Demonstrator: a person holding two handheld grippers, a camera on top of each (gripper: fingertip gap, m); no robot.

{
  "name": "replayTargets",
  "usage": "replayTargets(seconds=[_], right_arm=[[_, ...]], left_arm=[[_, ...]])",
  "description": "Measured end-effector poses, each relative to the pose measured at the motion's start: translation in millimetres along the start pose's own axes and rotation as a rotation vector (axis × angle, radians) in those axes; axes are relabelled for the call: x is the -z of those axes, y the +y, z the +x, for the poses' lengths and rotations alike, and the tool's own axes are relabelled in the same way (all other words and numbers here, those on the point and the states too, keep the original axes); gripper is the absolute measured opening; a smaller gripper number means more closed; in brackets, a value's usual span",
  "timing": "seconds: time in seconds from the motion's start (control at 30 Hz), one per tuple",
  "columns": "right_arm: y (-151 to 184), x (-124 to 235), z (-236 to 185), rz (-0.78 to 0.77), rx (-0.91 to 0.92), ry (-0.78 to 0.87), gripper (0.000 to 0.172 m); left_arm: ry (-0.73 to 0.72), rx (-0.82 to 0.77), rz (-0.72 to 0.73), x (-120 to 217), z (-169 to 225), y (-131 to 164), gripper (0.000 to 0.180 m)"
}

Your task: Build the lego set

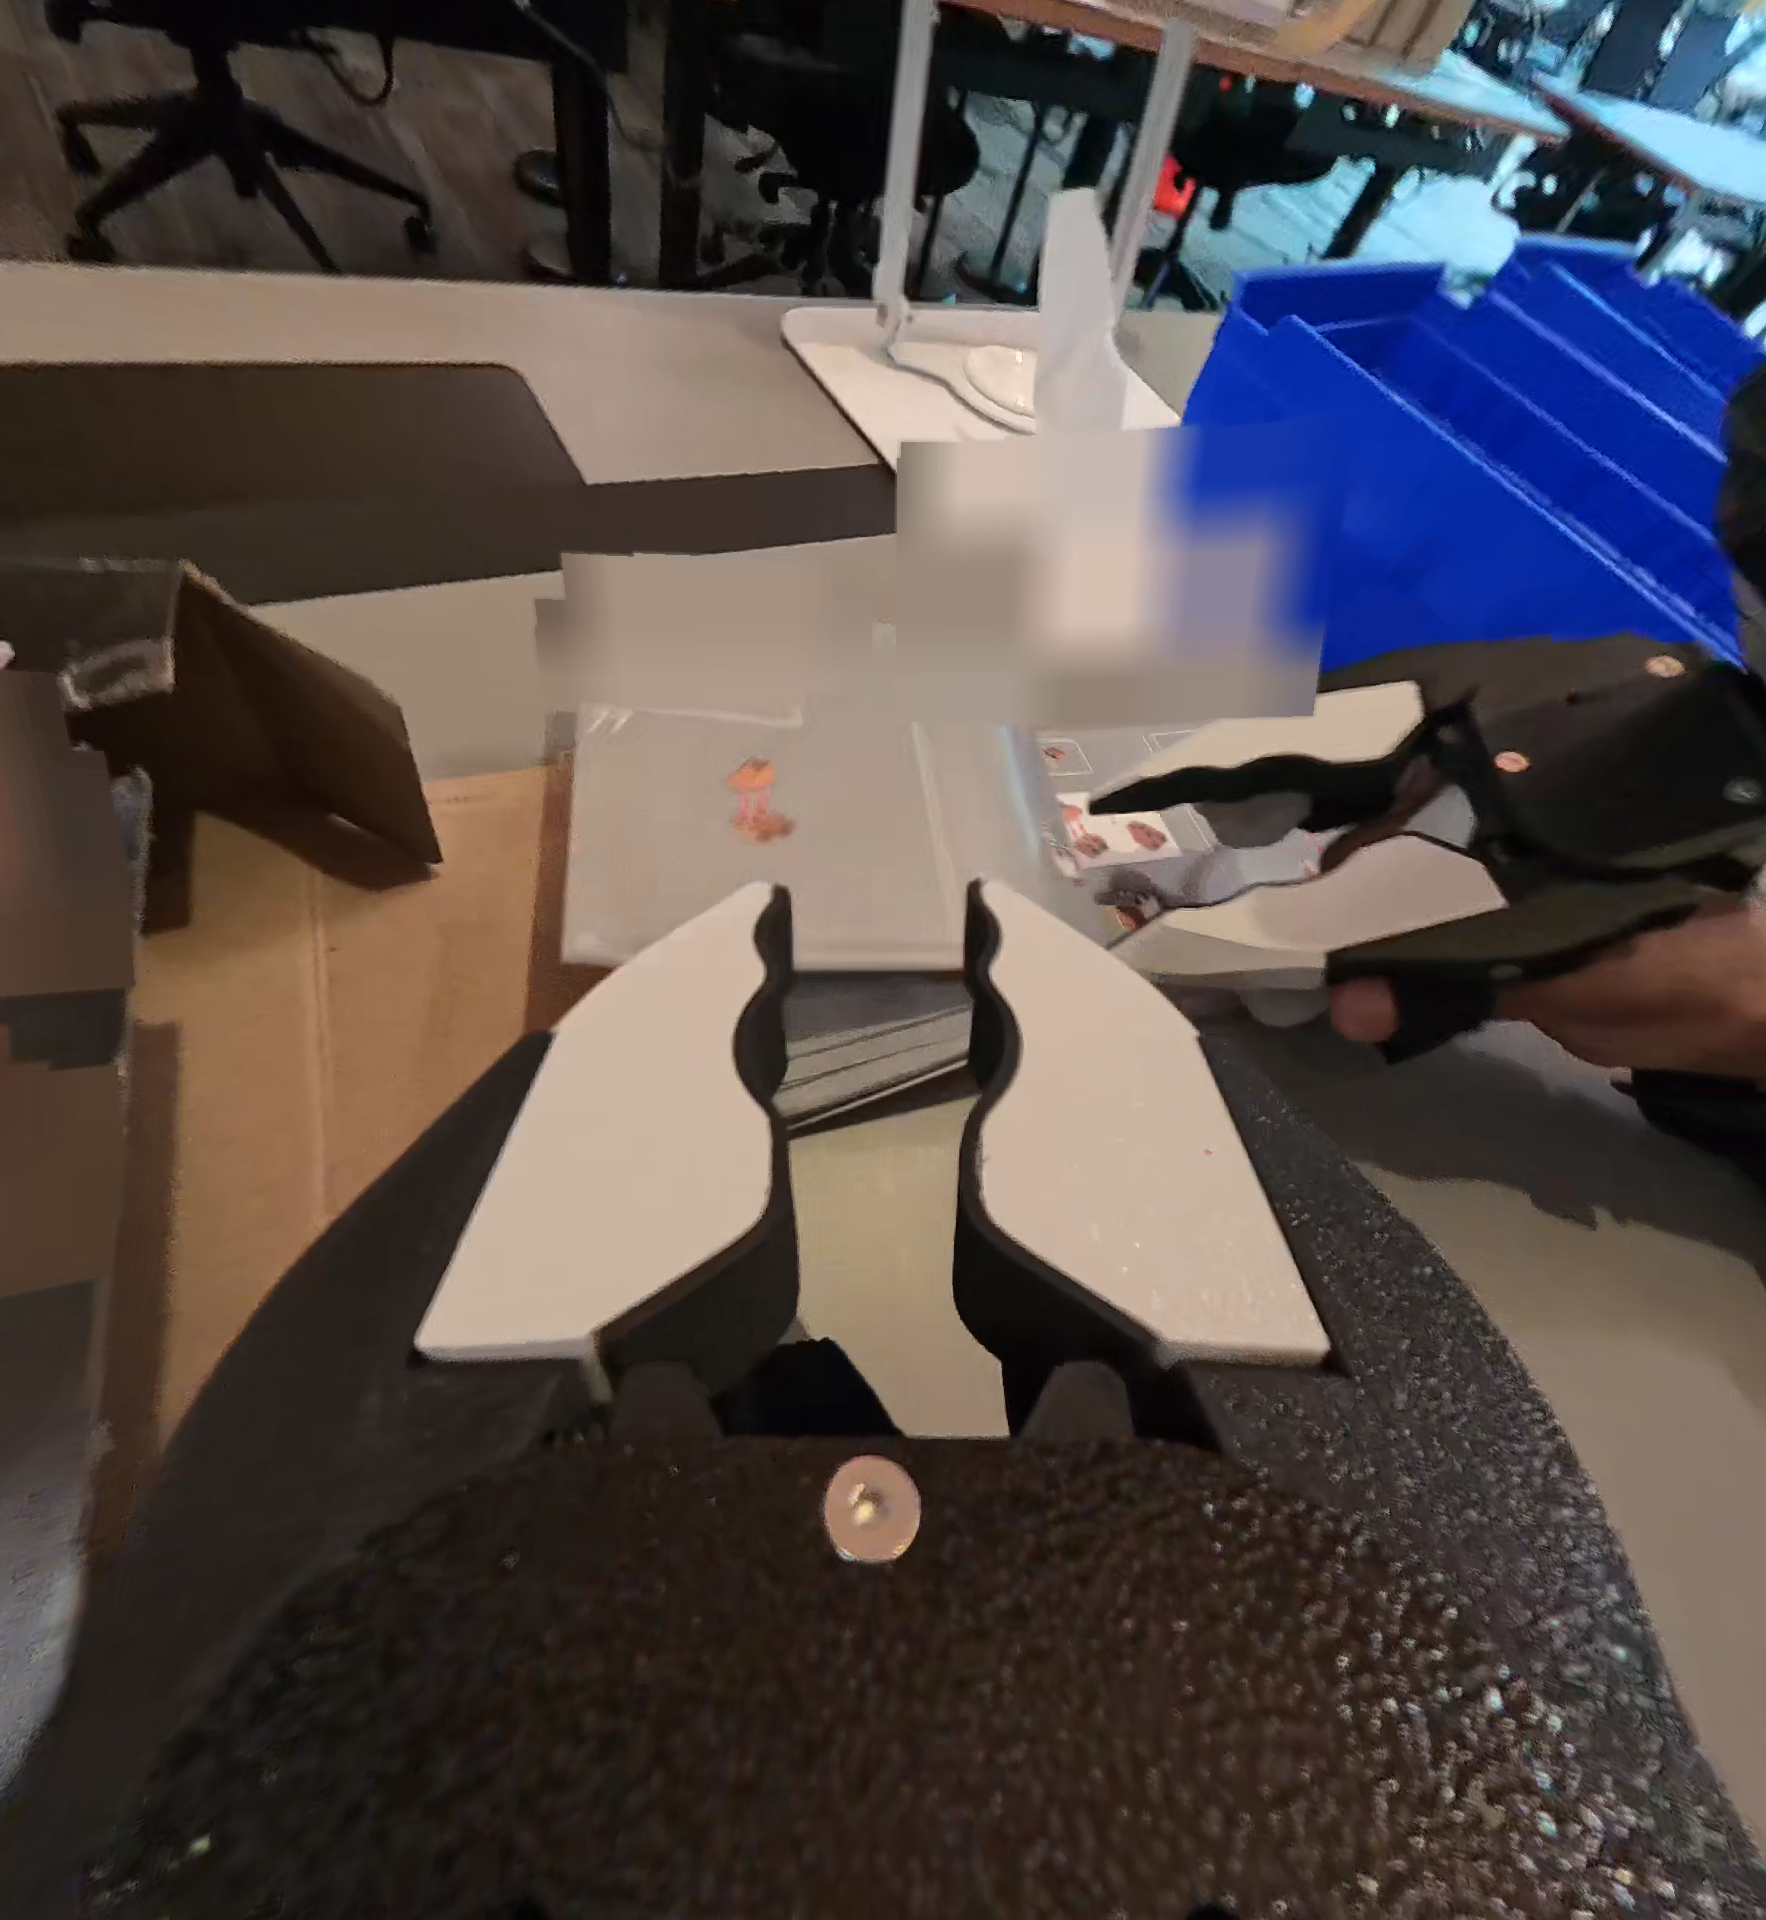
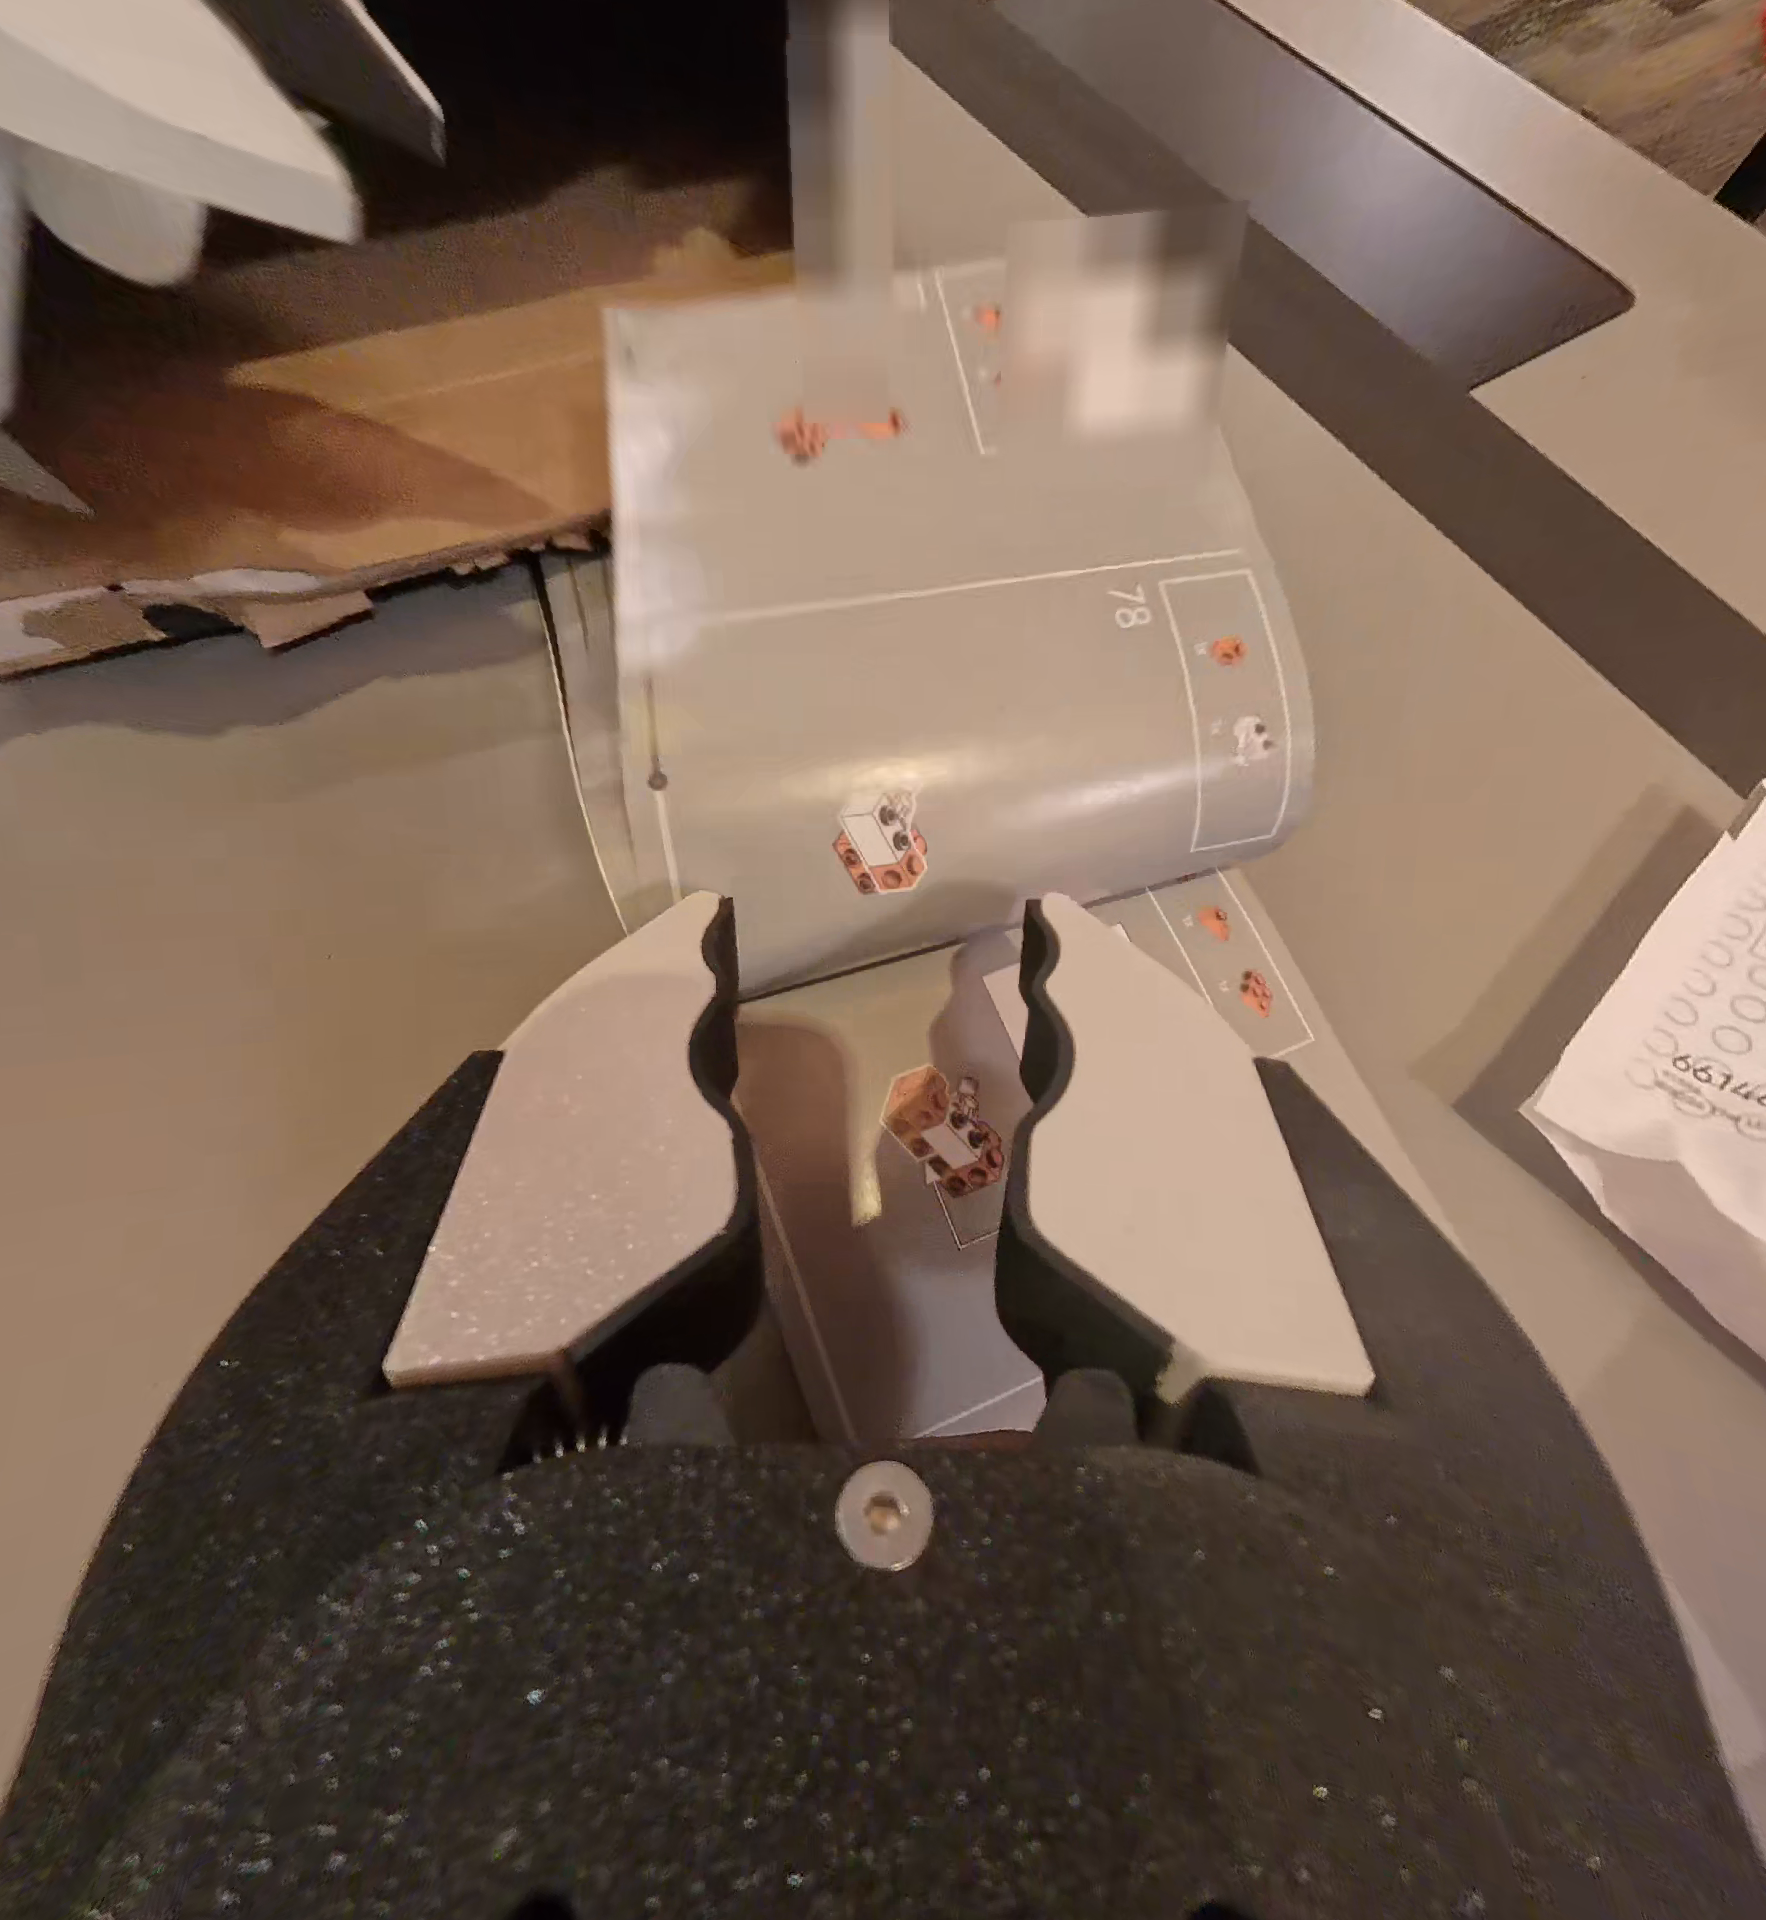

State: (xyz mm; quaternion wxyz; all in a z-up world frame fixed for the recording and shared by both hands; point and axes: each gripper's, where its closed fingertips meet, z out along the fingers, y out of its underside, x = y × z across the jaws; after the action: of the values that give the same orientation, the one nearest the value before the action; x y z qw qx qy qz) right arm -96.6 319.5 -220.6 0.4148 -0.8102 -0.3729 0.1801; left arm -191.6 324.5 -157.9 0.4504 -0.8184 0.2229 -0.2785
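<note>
Both grippers, left and right, hover over the booklet, jaws spread, pinching nothing. Its glossy pages look thin, floppy and slippery; the curled page edge seems the likeliest hold.

Blk textured grippers, white fingers, silver screw.

Mosaic patch ahead of my left gripper hides the booklet's far edge. Right of my right gripper, white sheet cut off by frame edge. Box left, mostly blurred.
</note>
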Motion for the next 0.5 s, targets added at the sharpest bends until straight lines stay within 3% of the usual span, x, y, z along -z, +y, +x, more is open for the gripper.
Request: replayTargets(seconds=[0.2, 0.3, 0.5], right_arm=[[-2.8, -1.0, -1.7, 0.01, 0.026, 0.012, 0.052], [-1.6, -0.6, -2.2, 0.016, 0.016, 0.013, 0.051], [-1.5, -1.3, -3.3, 0.02, 0.019, 0.011, 0.049]], left_arm=[[-0.133, -0.379, -0.072, 39.1, -8.6, -7.8, 0.044], [-0.181, -0.437, -0.259, 40.6, -17.0, 20.8, 0.048], [-0.277, -0.574, -0.605, 12.6, -16.4, 84.0, 0.048]])
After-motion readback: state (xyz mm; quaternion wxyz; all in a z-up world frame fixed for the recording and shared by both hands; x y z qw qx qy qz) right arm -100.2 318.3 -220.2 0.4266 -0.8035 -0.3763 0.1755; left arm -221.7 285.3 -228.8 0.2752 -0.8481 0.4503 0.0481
